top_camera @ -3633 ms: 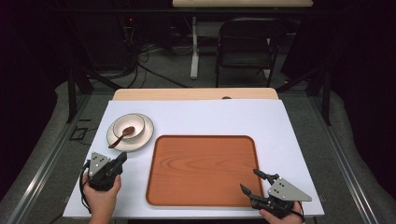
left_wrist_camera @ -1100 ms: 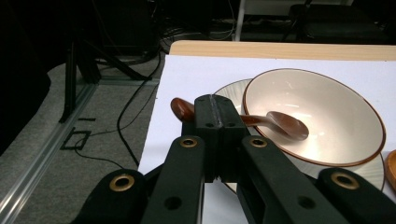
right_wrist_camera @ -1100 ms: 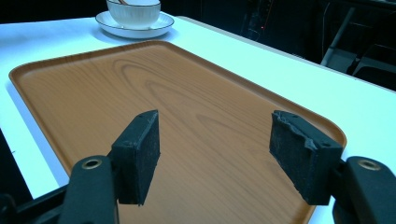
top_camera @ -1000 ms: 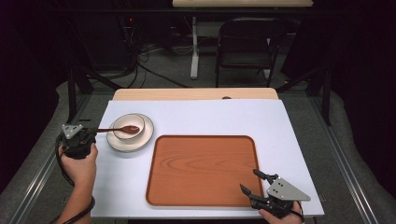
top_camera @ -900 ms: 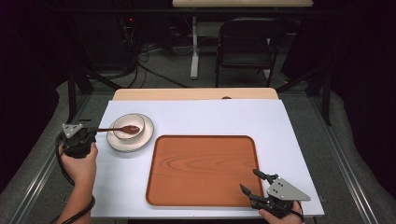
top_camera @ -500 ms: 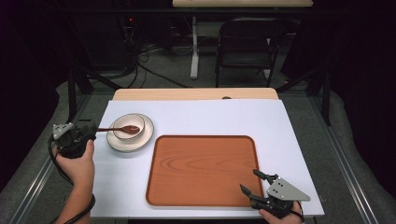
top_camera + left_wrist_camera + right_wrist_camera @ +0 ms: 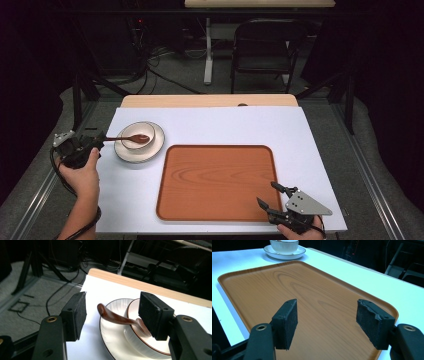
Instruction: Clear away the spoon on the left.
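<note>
Your left gripper (image 7: 95, 141) is a black, blocky tool with a small grey three-cornered plate on top and a black cable that loops down past your bare forearm. Your right gripper (image 7: 274, 196) is black too, topped by a larger grey three-cornered plate dotted with small dark screw holes. Seen from each gripper's own camera, the jaws are flat black arms with a brass-coloured rivet near the end, each carrying a thick, matte black rectangular pad with rough, worn edges on the right gripper's.
</note>
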The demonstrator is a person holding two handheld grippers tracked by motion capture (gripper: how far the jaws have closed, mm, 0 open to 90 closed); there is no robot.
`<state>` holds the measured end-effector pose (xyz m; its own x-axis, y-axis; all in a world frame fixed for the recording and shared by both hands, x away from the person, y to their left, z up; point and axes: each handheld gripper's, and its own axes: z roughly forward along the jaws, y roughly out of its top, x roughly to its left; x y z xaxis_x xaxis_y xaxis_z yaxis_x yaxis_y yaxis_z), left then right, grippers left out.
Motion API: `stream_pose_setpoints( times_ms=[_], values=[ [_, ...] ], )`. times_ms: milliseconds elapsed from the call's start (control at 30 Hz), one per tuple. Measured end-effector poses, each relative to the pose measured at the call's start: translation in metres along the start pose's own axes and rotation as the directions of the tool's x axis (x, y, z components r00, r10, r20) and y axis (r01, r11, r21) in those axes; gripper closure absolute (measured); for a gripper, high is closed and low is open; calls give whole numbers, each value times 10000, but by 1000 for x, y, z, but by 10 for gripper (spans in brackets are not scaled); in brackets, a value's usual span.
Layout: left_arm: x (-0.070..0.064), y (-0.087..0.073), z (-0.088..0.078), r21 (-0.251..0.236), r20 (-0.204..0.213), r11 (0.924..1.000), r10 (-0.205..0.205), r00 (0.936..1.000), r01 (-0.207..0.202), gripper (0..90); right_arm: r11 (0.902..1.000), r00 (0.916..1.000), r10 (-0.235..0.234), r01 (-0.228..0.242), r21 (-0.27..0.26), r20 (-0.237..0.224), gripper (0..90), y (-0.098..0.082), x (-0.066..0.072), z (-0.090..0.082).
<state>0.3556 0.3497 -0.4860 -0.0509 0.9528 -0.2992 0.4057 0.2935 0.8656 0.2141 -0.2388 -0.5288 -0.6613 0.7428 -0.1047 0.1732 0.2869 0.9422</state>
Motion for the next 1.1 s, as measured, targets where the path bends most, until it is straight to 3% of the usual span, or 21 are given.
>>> stream_pose_setpoints(
  times_ms=[333,367,467,567,833,1100],
  values=[
    [8,-9,12,22,91,9964,-852,9963,852,430,10000,10000,-10,10,-3,-8,334,0,0,0],
    [10,-11,16,23,162,9940,-1091,9939,1091,430,10000,10000,4,-4,-1,-2,334,0,0,0],
    [10,-14,19,25,156,9927,-1206,9926,1206,442,10000,10000,-1,1,11,-8,334,0,0,0],
    [10,-19,25,-53,364,9872,-1591,9866,1594,471,10000,10000,-30,30,9,-19,334,0,0,0],
    [3,-23,31,-207,445,9878,-1533,9872,1543,575,10000,10000,9,-9,-33,3,334,0,-1,-1],
    [1,-25,31,-415,434,9833,-1752,9836,1770,666,10000,10000,0,0,-69,0,334,0,-1,-2]
  ],
)
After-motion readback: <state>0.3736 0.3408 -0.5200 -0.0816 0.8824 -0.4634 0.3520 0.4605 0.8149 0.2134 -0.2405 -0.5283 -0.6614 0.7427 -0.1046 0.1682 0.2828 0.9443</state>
